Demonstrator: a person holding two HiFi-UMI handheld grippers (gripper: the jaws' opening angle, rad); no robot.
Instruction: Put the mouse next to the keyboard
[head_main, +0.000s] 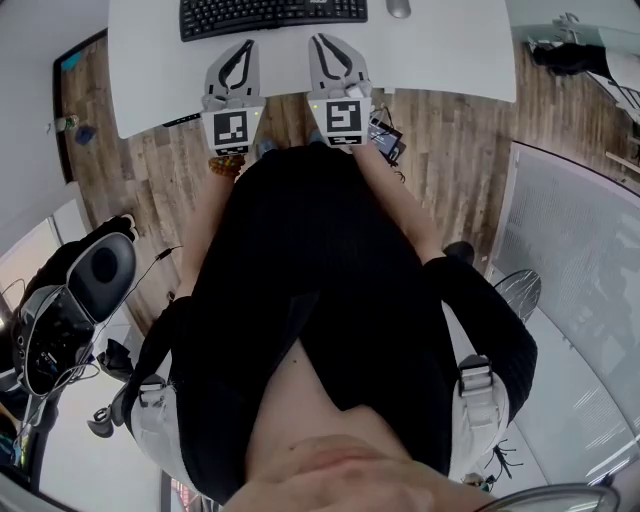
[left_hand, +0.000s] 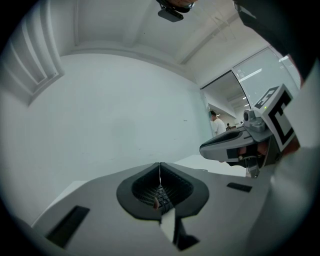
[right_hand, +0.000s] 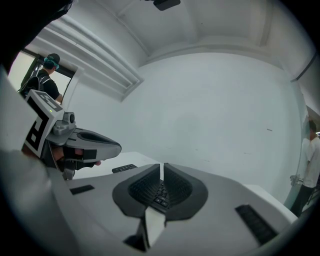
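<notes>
Pointing out over the near edge of the white worktop (head_main: 450, 50), the two hand-held grippers sit side by side, close together but not touching. The left hand-held gripper (head_main: 243, 46) has its two jaws pressed together, with the tips meeting. In the left gripper view (left_hand: 159, 167) you can see them meet in a thin line, and nothing is pinched between them. The right hand-held gripper (head_main: 326, 40) is pressed together too. In the right gripper view (right_hand: 162, 167) only a tiny slit shows between its tips, and it holds nothing.

The black keyboard (head_main: 270, 15) lies on the worktop just past the gripper tips, at the top of the head view. Some of its keys peek through the hole behind each pair of jaws in both gripper views. The grey mouse (head_main: 398, 7) is on the worktop as well, just beside the right end of the keyboard, with a small strip of white between them. The top edge of the head view cuts part of it off. Neither gripper touches the mouse.

Below the worktop is a brown wooden floor (head_main: 460, 140). The person wears a black top (head_main: 320, 300).
</notes>
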